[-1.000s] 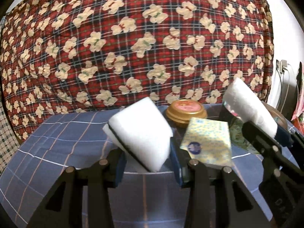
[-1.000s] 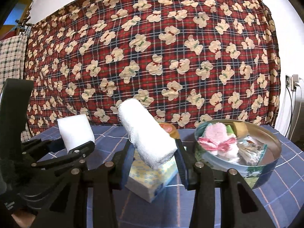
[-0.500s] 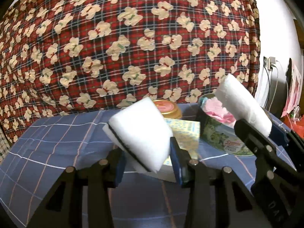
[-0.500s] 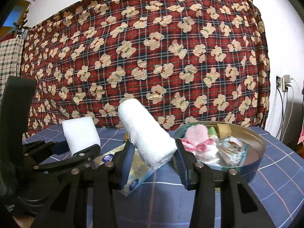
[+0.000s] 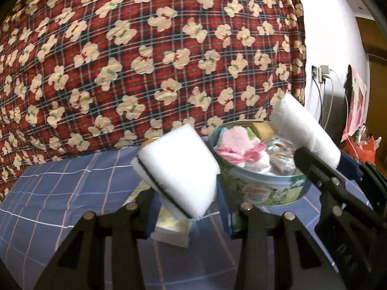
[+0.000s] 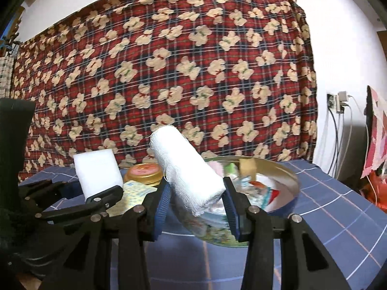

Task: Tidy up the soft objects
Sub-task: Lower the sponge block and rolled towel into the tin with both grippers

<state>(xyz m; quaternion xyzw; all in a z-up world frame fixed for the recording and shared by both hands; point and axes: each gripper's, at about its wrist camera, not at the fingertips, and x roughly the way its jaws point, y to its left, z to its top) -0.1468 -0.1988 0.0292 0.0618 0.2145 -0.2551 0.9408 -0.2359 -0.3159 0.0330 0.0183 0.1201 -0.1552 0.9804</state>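
My left gripper (image 5: 186, 207) is shut on a white sponge block (image 5: 177, 171) with a thin dark seam, held tilted above the table. It also shows in the right wrist view (image 6: 96, 176). My right gripper (image 6: 196, 205) is shut on a white gauze roll (image 6: 183, 166), held over the near rim of a round tin (image 6: 285, 198). The roll shows in the left wrist view (image 5: 304, 135) at the right. The tin (image 5: 266, 191) holds a pink fluffy item (image 5: 237, 140), a tan sponge (image 5: 262, 129) and small packets.
A yellow tissue pack (image 5: 169, 227) lies on the blue checked tablecloth (image 5: 60, 193) under the left gripper. A gold-lidded jar (image 6: 144, 172) stands behind it. A red bear-print cloth (image 6: 169, 72) hangs behind. Cables and a wall socket (image 6: 337, 104) are at the right.
Both grippers have moved right toward the tin with their loads. The tin now sits straight ahead of the right gripper, and the tissue pack has slid under the left gripper.
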